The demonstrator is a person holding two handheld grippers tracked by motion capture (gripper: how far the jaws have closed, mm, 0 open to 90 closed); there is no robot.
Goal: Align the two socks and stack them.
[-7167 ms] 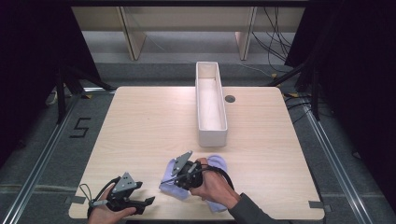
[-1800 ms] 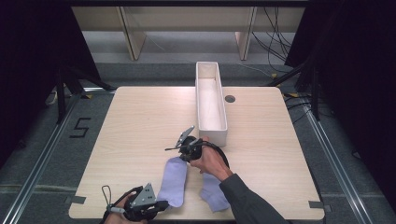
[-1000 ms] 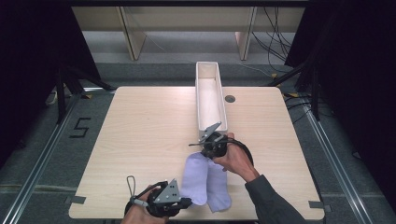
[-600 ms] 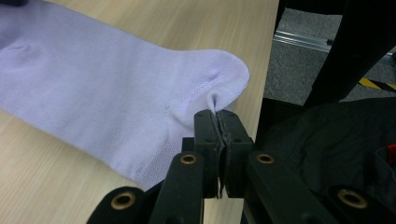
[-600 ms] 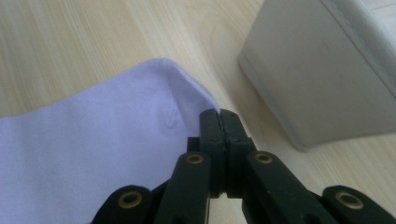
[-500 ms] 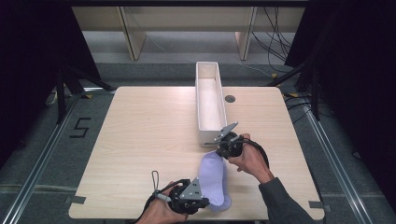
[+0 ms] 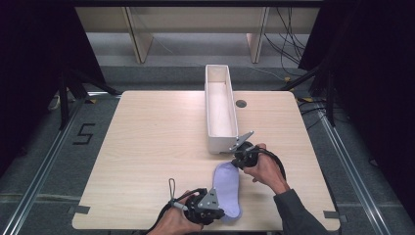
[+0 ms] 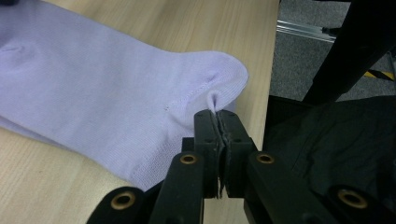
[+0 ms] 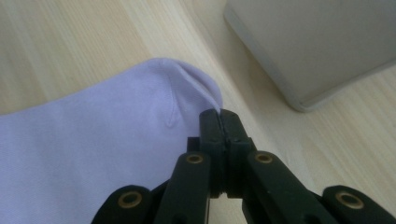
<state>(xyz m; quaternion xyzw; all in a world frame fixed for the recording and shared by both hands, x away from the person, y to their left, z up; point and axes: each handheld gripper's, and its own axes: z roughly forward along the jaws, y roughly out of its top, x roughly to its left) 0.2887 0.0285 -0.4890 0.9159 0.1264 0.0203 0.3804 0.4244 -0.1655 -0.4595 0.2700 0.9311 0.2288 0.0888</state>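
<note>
Your left claw (image 7: 219, 211) and right claw (image 7: 238, 160) each pinched one end of the sock (image 7: 226, 188), stretched lengthwise between them beside the tray (image 7: 220, 142).

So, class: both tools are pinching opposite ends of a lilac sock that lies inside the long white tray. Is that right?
Not quite. The sock lies flat on the table, in front of the tray, as the high view shows. The left tool and right tool do pinch opposite ends.
</note>
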